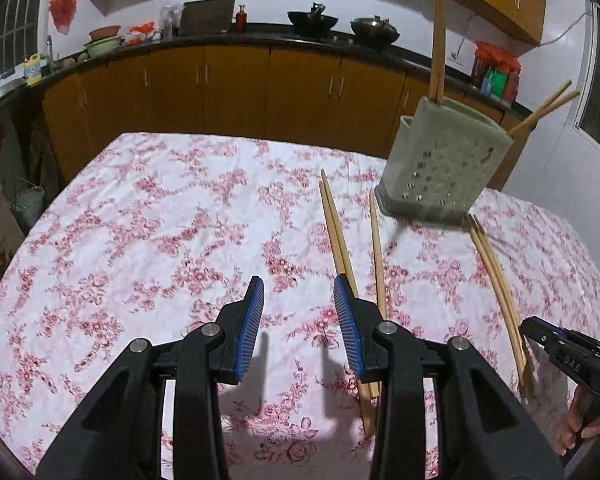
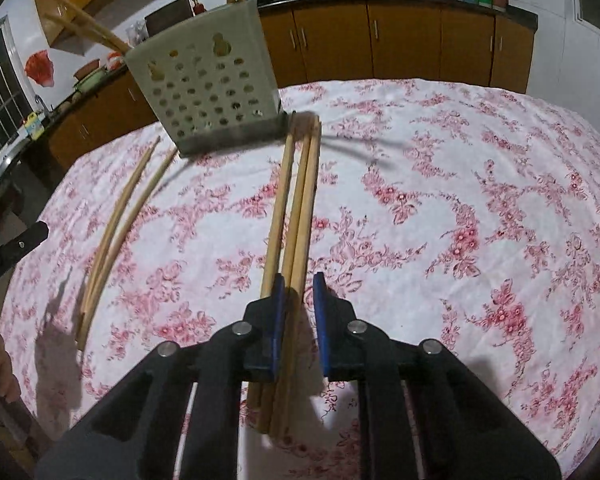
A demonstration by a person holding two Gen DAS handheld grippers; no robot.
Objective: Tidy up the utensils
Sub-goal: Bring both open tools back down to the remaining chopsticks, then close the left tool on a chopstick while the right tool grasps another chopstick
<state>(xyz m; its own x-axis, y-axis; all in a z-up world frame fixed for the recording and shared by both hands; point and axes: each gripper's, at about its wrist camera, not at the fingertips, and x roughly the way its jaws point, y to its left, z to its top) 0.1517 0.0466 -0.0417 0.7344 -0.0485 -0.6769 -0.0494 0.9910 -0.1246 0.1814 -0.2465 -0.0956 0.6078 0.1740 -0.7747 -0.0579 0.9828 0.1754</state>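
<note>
In the left wrist view the left gripper (image 1: 299,312) hangs half-open and empty at lower centre, a chopstick pair (image 1: 337,236) passing just under its right finger. Upper right on the bench (image 1: 140,216), the perforated holder (image 1: 444,160) already carries a few sticks. In the right wrist view the right gripper (image 2: 298,312) is narrowed around a chopstick bundle (image 2: 296,208) (pads near, contact unclear). Best to square the jaws across all sticks before lifting.
</note>
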